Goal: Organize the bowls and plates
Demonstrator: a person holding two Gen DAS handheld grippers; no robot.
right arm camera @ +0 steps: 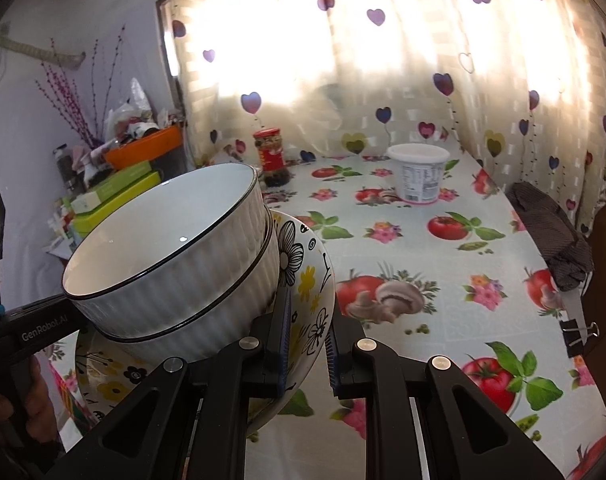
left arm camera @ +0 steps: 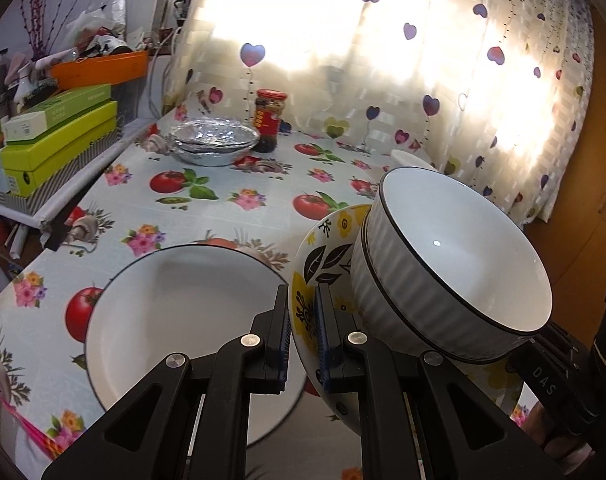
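Bowl stack [left arm camera: 455, 264] tilted toward right tongs [right arm camera: 307, 344]

Two white ribbed bowls [left arm camera: 455, 256] with thin dark rims are nested one inside the other and sit tilted in a larger flowered bowl [left arm camera: 323, 264], white with yellow and black blooms and leaves. The flowered bowl is held up off the worktop by its rim at two opposite sides (its underside cannot be seen). Just beside it, a wide white plate [left arm camera: 175, 320] with a thin dark rim lies flat and empty on the worktop.
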